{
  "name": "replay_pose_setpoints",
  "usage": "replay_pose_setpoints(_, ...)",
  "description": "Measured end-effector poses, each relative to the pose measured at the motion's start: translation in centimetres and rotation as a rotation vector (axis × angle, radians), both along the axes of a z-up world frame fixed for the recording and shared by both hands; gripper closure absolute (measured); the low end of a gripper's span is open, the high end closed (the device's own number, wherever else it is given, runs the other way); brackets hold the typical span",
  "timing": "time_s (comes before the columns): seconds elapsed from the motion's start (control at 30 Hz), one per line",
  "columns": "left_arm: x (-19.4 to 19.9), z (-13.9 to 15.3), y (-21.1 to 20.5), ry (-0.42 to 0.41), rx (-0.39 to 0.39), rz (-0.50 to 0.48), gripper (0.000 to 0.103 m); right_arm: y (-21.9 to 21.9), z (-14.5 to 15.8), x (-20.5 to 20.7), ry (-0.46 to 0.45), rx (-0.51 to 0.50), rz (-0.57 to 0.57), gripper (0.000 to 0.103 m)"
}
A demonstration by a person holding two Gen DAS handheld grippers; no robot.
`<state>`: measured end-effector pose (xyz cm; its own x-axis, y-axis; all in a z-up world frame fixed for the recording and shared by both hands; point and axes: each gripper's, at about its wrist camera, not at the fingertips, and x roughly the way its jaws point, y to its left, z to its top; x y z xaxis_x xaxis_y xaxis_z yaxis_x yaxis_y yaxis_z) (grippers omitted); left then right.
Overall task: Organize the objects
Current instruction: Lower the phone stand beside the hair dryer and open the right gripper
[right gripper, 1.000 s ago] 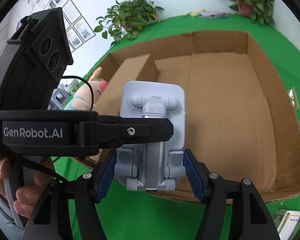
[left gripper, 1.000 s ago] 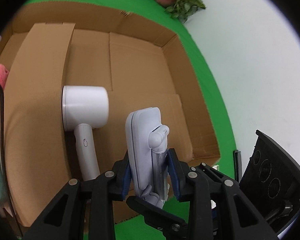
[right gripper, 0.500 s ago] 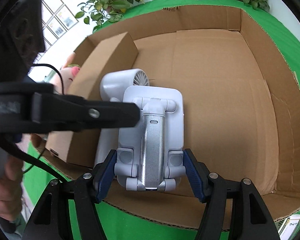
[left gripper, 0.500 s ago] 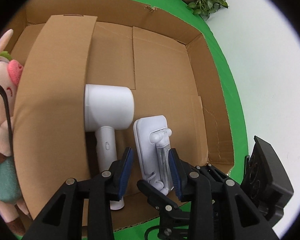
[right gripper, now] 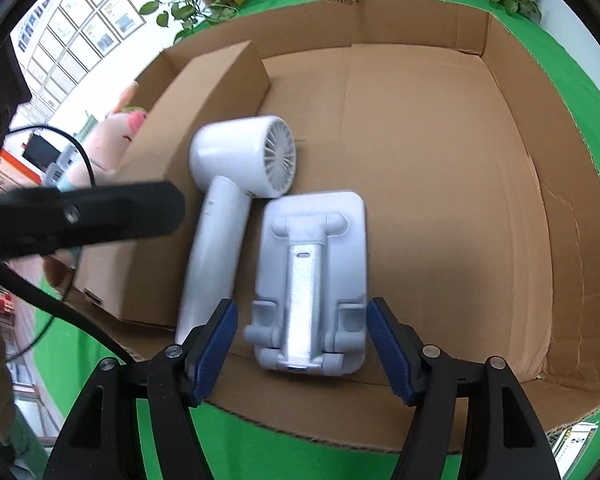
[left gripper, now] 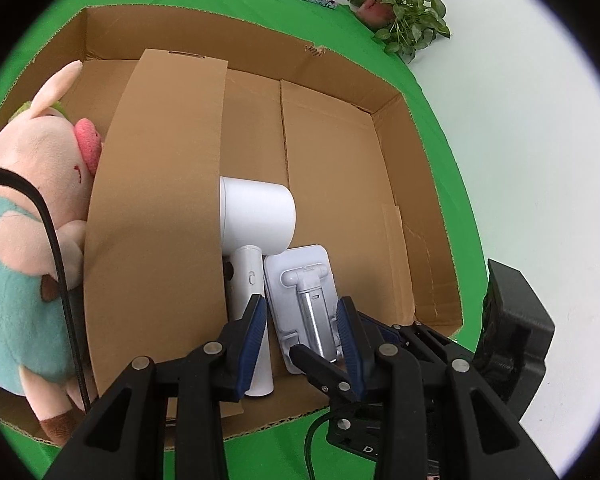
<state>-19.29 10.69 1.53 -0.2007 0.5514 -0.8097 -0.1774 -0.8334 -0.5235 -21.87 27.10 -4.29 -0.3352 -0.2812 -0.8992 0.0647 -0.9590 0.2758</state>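
Observation:
A pale grey folding phone stand (right gripper: 312,280) lies flat on the floor of a big cardboard box (right gripper: 440,152), beside a white hair dryer (right gripper: 236,184). My right gripper (right gripper: 302,344) is open, its blue pads apart on either side of the stand's near end, not gripping it. In the left wrist view the stand (left gripper: 304,300) and the dryer (left gripper: 256,224) lie just ahead of my left gripper (left gripper: 302,340), which is open and empty above the box's near edge.
A cardboard divider (left gripper: 160,208) stands in the box left of the dryer. A pink plush pig (left gripper: 28,216) in a teal shirt sits behind it. Green cloth (right gripper: 300,452) covers the table. Potted plants (left gripper: 404,24) stand at the back.
My right gripper lowered the stand into the box beside the dryer and opened, letting it go. My left gripper had released the stand earlier and drew back and up.

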Motion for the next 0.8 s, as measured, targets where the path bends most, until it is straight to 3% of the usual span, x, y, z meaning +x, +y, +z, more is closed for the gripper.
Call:
replay_pose_setpoints(0.1,0.2,0.0,-0.2,0.011,0.006,0.000,0.069,-0.7,0.1,0.0,-0.007,0.019,0.017,0.040)
replay_pose_setpoints(0.37,0.7,-0.1,-0.8,0.025,0.013,0.007,0.069,-0.7,0.4,0.5,-0.002,-0.047,0.013,0.046)
replay_pose_setpoints(0.5,1.0,0.2,-1.4,0.032,0.013,0.015,0.069,-0.1,1.9,0.8,0.103,0.124,-0.033,0.042)
replay_pose_setpoints(0.63,1.1,0.2,-1.4,0.038,0.007,0.015,0.069,0.7,0.6,-0.5,0.072,0.156,-0.023,0.042)
replay_pose_setpoints(0.73,1.1,0.2,-1.3,0.042,0.004,0.010,0.069,0.9,-0.3,-0.6,0.035,0.060,0.002,0.054)
replay_pose_setpoints(0.8,1.1,0.1,-1.3,0.042,0.004,0.011,0.069,-0.1,-0.8,-1.0,0.039,0.080,0.016,0.059)
